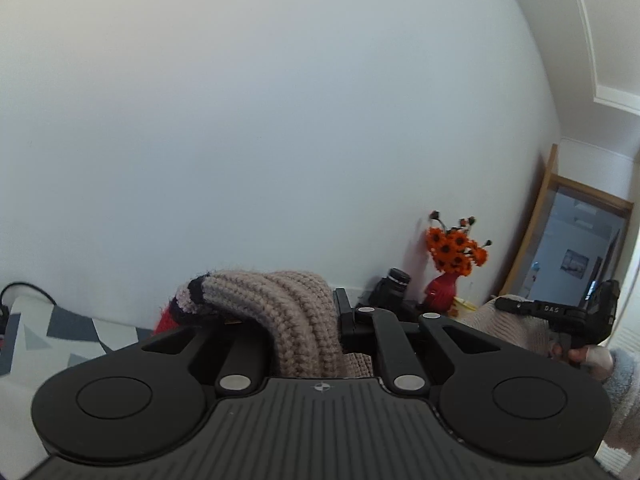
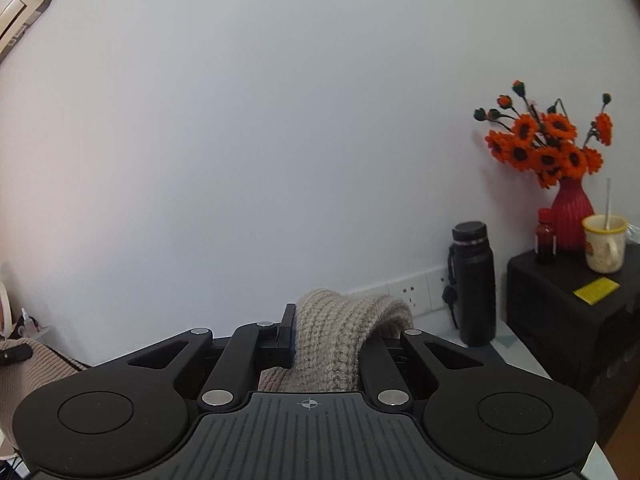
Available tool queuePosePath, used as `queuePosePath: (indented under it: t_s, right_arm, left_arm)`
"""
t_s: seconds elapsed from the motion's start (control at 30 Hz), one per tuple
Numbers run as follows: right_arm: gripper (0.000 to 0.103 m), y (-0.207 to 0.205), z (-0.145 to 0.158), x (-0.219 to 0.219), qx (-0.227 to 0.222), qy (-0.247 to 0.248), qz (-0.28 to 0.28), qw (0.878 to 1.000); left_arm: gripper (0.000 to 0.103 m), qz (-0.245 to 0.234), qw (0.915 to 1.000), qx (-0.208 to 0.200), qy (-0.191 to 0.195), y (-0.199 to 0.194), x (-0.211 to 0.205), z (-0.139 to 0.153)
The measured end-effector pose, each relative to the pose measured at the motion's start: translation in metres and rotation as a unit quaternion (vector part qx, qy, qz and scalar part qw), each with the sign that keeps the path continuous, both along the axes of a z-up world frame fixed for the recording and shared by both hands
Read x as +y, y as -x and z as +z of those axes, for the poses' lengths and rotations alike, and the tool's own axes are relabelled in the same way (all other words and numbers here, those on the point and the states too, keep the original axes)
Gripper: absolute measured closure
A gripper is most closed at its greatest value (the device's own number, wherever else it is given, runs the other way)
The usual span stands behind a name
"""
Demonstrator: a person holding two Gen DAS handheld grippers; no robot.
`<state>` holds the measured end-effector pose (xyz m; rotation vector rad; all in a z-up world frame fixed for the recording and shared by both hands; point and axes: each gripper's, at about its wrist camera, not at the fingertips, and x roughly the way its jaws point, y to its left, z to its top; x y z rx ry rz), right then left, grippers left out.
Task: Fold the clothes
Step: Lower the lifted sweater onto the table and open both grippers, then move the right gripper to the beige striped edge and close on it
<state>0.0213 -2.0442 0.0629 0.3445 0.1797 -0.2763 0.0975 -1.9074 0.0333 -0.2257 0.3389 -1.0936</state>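
A beige ribbed knit sweater (image 1: 288,312) with black, pink and red trim (image 1: 188,300) is bunched between the fingers of my left gripper (image 1: 308,320), which is shut on it and held up facing the wall. The same sweater (image 2: 336,332) is pinched in my right gripper (image 2: 332,340), also shut and raised. The right gripper (image 1: 568,316) shows at the right of the left wrist view, with more sweater (image 1: 508,324) hanging by it. More of the beige knit (image 2: 28,368) shows at the far left of the right wrist view.
A white wall fills both views. A red vase of orange flowers (image 2: 570,216), a black flask (image 2: 474,280), a small red bottle (image 2: 545,240) and a cream mug (image 2: 604,248) on a black box (image 2: 568,312) stand at right. A grey-patterned cloth (image 1: 60,332) lies left.
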Motion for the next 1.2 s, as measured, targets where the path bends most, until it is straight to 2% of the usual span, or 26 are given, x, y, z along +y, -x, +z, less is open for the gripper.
queuePosePath:
  t_s: [0.1,0.17,0.23,0.27,0.37,0.47,0.57,0.63,0.7,0.73,0.77,0.8,0.83,0.87,0.97,1.07,1.2]
  right_arm:
    - [0.096,-0.059,-0.007,-0.040,-0.026,0.010,-0.017,0.999]
    - [0.096,-0.097,-0.020,-0.065,-0.032,0.030,-0.034,0.998]
    - [0.096,-0.139,-0.044,-0.085,-0.023,0.061,-0.046,0.997]
    - [0.096,-0.158,-0.058,-0.092,-0.009,0.071,-0.048,0.996]
    - [0.096,-0.213,-0.110,-0.111,0.052,0.073,-0.043,0.995]
    - [0.095,-0.250,-0.172,-0.117,0.129,0.065,-0.035,0.989]
    - [0.095,-0.275,-0.229,-0.116,0.191,0.072,-0.042,0.978]
    - [0.095,-0.280,-0.255,-0.118,0.216,0.058,-0.051,0.973]
    - [0.090,-0.283,-0.273,-0.125,0.238,0.036,-0.056,0.969]
    - [0.079,-0.282,-0.277,-0.126,0.246,0.026,-0.058,0.967]
    - [0.063,-0.279,-0.277,-0.127,0.248,0.021,-0.065,0.966]
    - [0.052,-0.272,-0.273,-0.127,0.245,0.019,-0.075,0.966]
    - [0.034,-0.266,-0.267,-0.127,0.234,0.018,-0.082,0.968]
    - [0.028,-0.257,-0.259,-0.130,0.218,0.015,-0.089,0.972]
    - [0.025,-0.231,-0.233,-0.132,0.182,-0.011,-0.103,0.978]
    - [0.020,-0.195,-0.203,-0.124,0.144,-0.049,-0.108,0.982]
    - [0.018,-0.130,-0.168,-0.109,0.098,-0.072,-0.115,0.986]
  left_arm:
    - [0.091,0.032,0.9990,-0.026,-0.014,-0.052,-0.039,0.000]
    - [0.090,0.052,0.9964,-0.059,-0.032,-0.085,-0.066,-0.012]
    - [0.090,0.072,0.9910,-0.088,-0.070,-0.114,-0.093,-0.032]
    - [0.090,0.081,0.9885,-0.088,-0.093,-0.127,-0.105,-0.045]
    - [0.090,0.094,0.9829,-0.035,-0.154,-0.166,-0.136,-0.098]
    - [0.090,0.103,0.9705,0.008,-0.218,-0.188,-0.161,-0.153]
    - [0.088,0.127,0.9593,0.056,-0.246,-0.201,-0.170,-0.191]
    - [0.080,0.139,0.9545,0.095,-0.246,-0.208,-0.167,-0.207]
    - [0.058,0.136,0.9517,0.125,-0.245,-0.212,-0.163,-0.215]
    - [0.051,0.130,0.9521,0.131,-0.244,-0.211,-0.162,-0.214]
    - [0.034,0.121,0.9528,0.135,-0.243,-0.209,-0.162,-0.210]
    - [0.019,0.115,0.9524,0.137,-0.247,-0.207,-0.160,-0.207]
    - [0.013,0.115,0.9506,0.133,-0.256,-0.205,-0.158,-0.202]
    - [0.010,0.120,0.9482,0.127,-0.265,-0.202,-0.156,-0.196]
    - [0.009,0.112,0.9505,0.114,-0.267,-0.182,-0.136,-0.172]
    - [0.008,0.103,0.9568,0.121,-0.243,-0.163,-0.111,-0.152]
    - [0.005,0.095,0.9656,0.122,-0.209,-0.124,-0.066,-0.131]
